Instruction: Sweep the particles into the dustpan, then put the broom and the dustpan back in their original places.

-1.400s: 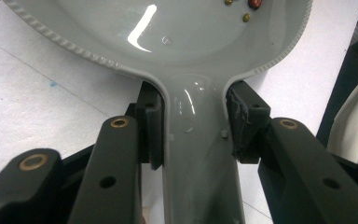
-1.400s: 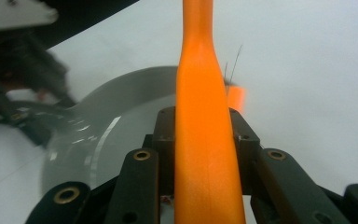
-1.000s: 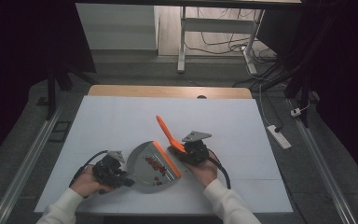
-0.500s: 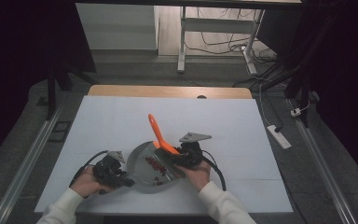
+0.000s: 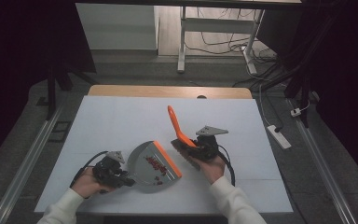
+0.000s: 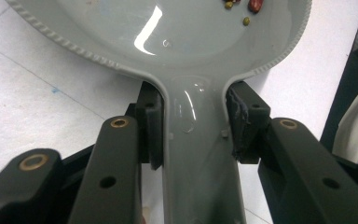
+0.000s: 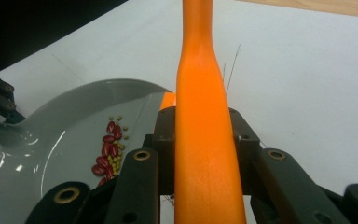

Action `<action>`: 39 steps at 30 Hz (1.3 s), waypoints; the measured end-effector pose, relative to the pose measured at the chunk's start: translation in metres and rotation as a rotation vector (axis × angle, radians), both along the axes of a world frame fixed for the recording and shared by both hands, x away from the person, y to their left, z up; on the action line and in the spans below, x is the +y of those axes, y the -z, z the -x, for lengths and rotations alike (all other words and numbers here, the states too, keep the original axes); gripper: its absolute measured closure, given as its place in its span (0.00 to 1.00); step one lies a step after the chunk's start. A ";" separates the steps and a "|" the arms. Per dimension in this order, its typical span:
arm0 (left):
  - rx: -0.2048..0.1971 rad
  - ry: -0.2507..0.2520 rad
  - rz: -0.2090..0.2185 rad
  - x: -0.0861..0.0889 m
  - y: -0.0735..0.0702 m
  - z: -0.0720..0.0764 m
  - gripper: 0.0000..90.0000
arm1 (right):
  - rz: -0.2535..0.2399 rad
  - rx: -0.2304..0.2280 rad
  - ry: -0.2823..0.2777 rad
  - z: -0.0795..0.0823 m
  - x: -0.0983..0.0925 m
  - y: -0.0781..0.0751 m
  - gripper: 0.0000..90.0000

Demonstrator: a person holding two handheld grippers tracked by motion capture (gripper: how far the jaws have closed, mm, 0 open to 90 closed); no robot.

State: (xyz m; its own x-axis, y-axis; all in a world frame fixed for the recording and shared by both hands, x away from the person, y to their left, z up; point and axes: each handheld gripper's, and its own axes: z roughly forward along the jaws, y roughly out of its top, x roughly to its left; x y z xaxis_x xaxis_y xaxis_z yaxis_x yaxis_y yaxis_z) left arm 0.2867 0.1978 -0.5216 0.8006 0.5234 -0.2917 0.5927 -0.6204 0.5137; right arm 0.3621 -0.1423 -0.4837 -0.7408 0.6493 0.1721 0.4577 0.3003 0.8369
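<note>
A grey dustpan (image 5: 144, 163) with an orange lip lies on the white table at the front left, and red beans with small green ones (image 5: 156, 165) lie inside it. My left gripper (image 5: 127, 179) is shut on its handle; in the left gripper view the pads (image 6: 151, 123) press both sides of the grey handle (image 6: 196, 177). My right gripper (image 5: 191, 144) is shut on an orange brush (image 5: 175, 123), whose dark bristles hang just right of the pan's lip. In the right gripper view the orange handle (image 7: 200, 84) runs up between the jaws, with the pan (image 7: 51, 140) and beans (image 7: 107, 149) at left.
The white table (image 5: 121, 121) ends at a wooden strip (image 5: 168, 91) at the back. A power strip (image 5: 279, 136) lies on the floor off the right edge. A black cable (image 5: 228, 165) trails from the right gripper.
The right gripper swung the brush left over the dustpan's lip, then drew it back to the right and a little up. The left gripper and the dustpan stayed put.
</note>
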 end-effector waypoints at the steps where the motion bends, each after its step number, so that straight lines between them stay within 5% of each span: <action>1: -0.004 -0.002 0.000 0.000 0.000 0.001 0.68 | 0.007 -0.003 -0.001 0.000 -0.001 0.000 0.78; 21: -0.048 -0.200 0.082 0.008 -0.006 0.011 0.68 | 0.097 -0.054 -0.056 0.020 -0.043 -0.015 0.78; 33: -0.076 -0.292 0.127 0.013 -0.010 0.019 0.68 | 0.099 -0.014 -0.053 0.032 -0.075 -0.010 0.78; 39: -0.066 -0.318 0.113 0.013 -0.006 0.021 0.68 | 0.096 0.014 -0.037 0.034 -0.087 -0.006 0.78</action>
State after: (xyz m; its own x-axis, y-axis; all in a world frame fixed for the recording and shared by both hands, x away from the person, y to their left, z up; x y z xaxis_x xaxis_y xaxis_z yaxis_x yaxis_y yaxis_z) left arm 0.2655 0.2113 -0.5156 0.6218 0.7170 -0.3151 0.7105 -0.3472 0.6120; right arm 0.3277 -0.2291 -0.4772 -0.7627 0.6355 0.1204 0.4560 0.3962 0.7970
